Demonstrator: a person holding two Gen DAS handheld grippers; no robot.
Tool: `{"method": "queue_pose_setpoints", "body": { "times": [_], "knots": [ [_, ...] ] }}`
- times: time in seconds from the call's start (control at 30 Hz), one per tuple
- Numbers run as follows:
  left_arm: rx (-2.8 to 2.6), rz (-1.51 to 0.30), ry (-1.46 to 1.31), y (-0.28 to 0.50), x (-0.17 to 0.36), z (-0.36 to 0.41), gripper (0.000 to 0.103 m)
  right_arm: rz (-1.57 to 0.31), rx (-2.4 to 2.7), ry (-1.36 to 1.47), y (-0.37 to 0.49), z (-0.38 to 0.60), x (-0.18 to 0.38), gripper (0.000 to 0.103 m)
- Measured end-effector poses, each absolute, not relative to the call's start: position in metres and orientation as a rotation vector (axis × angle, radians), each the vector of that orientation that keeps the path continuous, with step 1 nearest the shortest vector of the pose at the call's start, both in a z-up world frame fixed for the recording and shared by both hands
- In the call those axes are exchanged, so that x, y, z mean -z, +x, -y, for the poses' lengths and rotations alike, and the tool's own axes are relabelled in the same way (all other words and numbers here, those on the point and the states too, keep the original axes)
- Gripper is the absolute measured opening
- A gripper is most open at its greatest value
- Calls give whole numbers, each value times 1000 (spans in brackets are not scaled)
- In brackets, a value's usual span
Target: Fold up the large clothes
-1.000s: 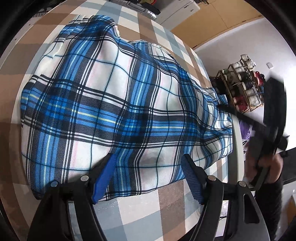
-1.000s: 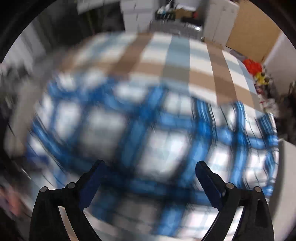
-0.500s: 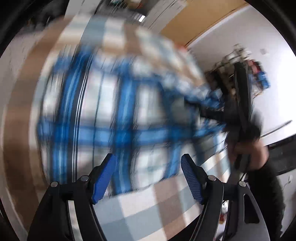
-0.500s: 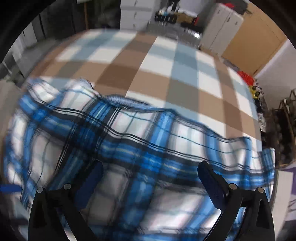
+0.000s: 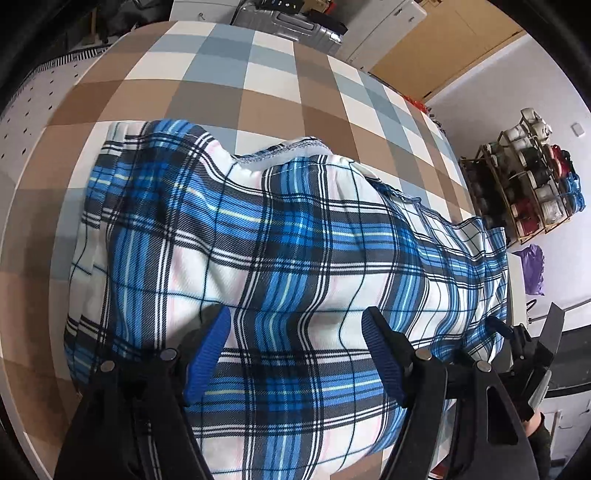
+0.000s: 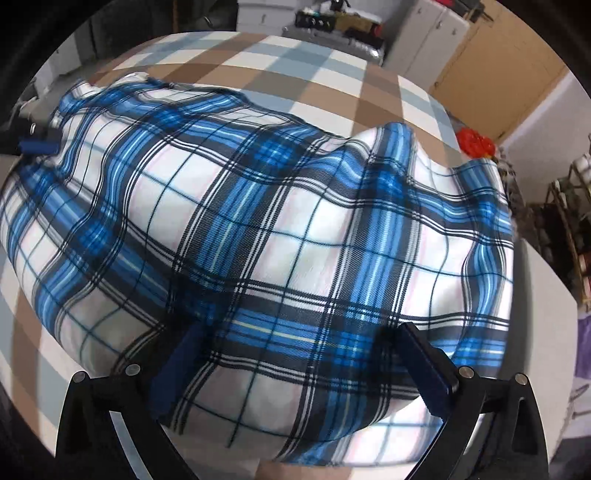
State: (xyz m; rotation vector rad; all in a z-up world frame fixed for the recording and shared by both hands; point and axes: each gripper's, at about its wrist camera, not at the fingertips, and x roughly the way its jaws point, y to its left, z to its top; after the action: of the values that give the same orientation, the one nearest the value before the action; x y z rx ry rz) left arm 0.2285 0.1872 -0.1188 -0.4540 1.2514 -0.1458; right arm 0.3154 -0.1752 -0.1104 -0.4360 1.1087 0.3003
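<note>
A blue, white and black plaid garment [image 5: 295,236] lies spread in loose folds on the checked table [image 5: 207,85]. My left gripper [image 5: 297,350] hangs open just over its near part, and the cloth runs under and between the blue pads [image 5: 210,350] with neither pressing on it. At the garment's right edge the right gripper [image 5: 517,343] shows, held in a hand. In the right wrist view the garment [image 6: 295,221] fills the frame. My right gripper [image 6: 301,365] is wide open low over it, with plaid cloth between the fingers. The left gripper's blue pad [image 6: 37,146] peeks in at the far left.
The table [image 6: 314,66] ends close to the garment's right side, where a white surface [image 6: 546,295] follows. Beyond stand a wooden rack of spools [image 5: 528,184], a purple bag [image 5: 533,269], a silver suitcase [image 5: 295,26], white cabinets [image 6: 428,33] and red items [image 6: 474,144].
My left gripper has moved forward from the near hem to over the cloth. The right gripper has come down from up in the air to the cloth's right part. Both stay open.
</note>
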Motion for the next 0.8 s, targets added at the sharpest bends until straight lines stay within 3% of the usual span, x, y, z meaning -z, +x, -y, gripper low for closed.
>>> {"method": "queue_pose_setpoints", "body": {
  "times": [0.1, 0.23, 0.37, 0.5, 0.67, 0.8],
  "knots": [
    [89, -1274, -480, 213, 110, -194, 69, -1125, -280, -406, 320, 177, 100, 102],
    [112, -1271, -439, 182, 105, -188, 69, -1007, -321, -215, 298, 191, 65, 103],
    [119, -1257, -406, 161, 124, -193, 69, -1136, -319, -283, 286, 189, 106, 103],
    [84, -1270, -435, 150, 117, -197, 69, -1149, -299, -70, 286, 213, 99, 101],
    [132, -1146, -419, 104, 84, -185, 69, -918, -444, 285, 220, 233, 43, 102],
    [78, -1013, -369, 68, 74, -184, 69, -795, -603, 488, 167, 235, 36, 103]
  ]
}}
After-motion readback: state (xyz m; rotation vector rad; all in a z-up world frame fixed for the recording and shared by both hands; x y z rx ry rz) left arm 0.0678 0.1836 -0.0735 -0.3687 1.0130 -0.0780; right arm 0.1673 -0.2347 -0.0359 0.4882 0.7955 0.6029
